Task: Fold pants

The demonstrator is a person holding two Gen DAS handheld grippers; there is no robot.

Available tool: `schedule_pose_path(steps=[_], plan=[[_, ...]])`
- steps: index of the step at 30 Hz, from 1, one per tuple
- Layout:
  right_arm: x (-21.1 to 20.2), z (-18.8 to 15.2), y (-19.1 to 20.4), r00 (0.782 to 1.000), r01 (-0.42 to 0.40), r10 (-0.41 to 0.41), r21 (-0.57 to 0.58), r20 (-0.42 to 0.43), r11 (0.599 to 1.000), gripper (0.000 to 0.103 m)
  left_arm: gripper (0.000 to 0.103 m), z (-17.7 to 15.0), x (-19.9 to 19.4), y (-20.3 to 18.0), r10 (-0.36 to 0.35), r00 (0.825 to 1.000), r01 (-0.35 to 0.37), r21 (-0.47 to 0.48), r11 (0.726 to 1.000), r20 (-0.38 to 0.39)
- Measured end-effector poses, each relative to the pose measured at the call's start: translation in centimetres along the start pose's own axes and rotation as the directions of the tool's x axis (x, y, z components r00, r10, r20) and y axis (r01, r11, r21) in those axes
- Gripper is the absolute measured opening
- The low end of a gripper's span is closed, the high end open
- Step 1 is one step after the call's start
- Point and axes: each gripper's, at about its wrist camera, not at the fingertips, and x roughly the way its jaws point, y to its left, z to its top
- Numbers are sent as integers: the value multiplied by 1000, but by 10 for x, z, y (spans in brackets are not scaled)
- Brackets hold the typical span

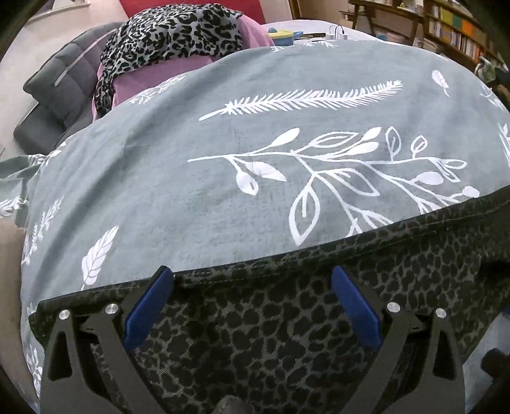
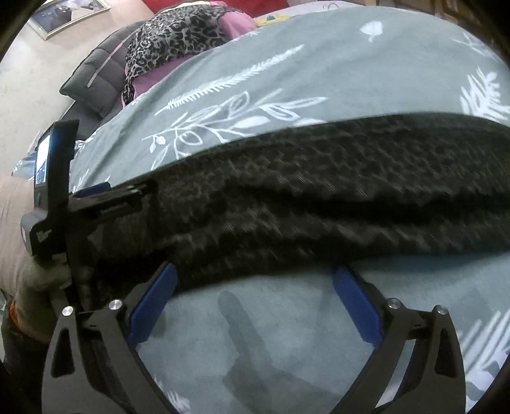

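Note:
Dark leopard-print pants [image 1: 255,324] lie on a grey leaf-print sheet [image 1: 191,191]. In the left wrist view my left gripper [image 1: 251,277] is open, its blue pads over the pants just behind their stitched edge. In the right wrist view the pants [image 2: 318,197] lie as a blurred, bunched band across the sheet [image 2: 287,334]. My right gripper [image 2: 255,274] is open at the band's near edge, holding nothing. The left gripper [image 2: 95,191] shows at the left end of the pants there.
A pile of clothes, grey leopard-print [image 1: 172,35] over pink [image 1: 149,76], sits at the far left of the bed. A dark grey cushion [image 1: 60,89] lies beyond it. Bookshelves [image 1: 455,28] stand at the far right. A framed picture [image 2: 63,16] leans by the wall.

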Motion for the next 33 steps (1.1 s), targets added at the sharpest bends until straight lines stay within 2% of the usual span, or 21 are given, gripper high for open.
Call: schedule_pose_path(steps=[1, 3, 5, 6, 8, 11, 16, 19, 21, 23, 24, 28, 31, 33], plan=[[4, 2, 2, 1000, 3, -3, 7, 6, 1000, 95, 98, 1, 2, 1, -5, 1000, 5, -7, 1000, -1], [14, 6, 7, 999, 25, -25, 1, 19, 1000, 81, 98, 4, 6, 3, -13, 1000, 13, -21, 1000, -4], [14, 4, 9, 999, 38, -38, -5, 28, 999, 55, 98, 6, 11, 7, -17, 1000, 17, -25, 1000, -4], [15, 4, 10, 998, 45, -45, -3, 32, 999, 48, 98, 7, 12, 8, -18, 1000, 18, -25, 1000, -3], [12, 1, 6, 999, 39, -39, 7, 34, 999, 27, 98, 8, 14, 10, -22, 1000, 22, -28, 999, -2], [1, -8, -1, 1000, -11, 10, 43, 24, 999, 16, 98, 6, 16, 12, -26, 1000, 26, -40, 999, -3], [-8, -34, -3, 1000, -18, 18, 44, -13, 999, 13, 98, 11, 26, 25, -44, 999, 43, -98, 994, -5], [-11, -39, -5, 999, -35, 35, 26, -11, 999, 13, 98, 11, 29, 29, -54, 999, 53, -131, 990, -4], [-20, -39, -8, 999, -41, 41, 40, 7, 998, 25, 98, 9, 26, 28, -48, 999, 48, -122, 991, -1], [-33, -39, -13, 999, -2, 1, 39, 41, 999, 49, 98, 7, 19, 28, -43, 999, 43, -107, 993, 7], [-40, -39, -16, 998, 13, -15, 39, 63, 999, 51, 98, 7, 16, 27, -42, 999, 43, -102, 994, 11], [-67, -32, -42, 984, 107, -116, 76, 133, 991, 53, 98, 1, -6, 24, -55, 997, 59, -84, 995, 46], [-73, -18, -67, 971, 159, -177, 120, 161, 980, 53, 98, -8, -16, 19, -62, 996, 66, -73, 995, 60], [-69, -5, -77, 956, 226, -241, 100, 170, 969, 52, 98, -13, -18, 16, -58, 997, 61, -60, 996, 58]])
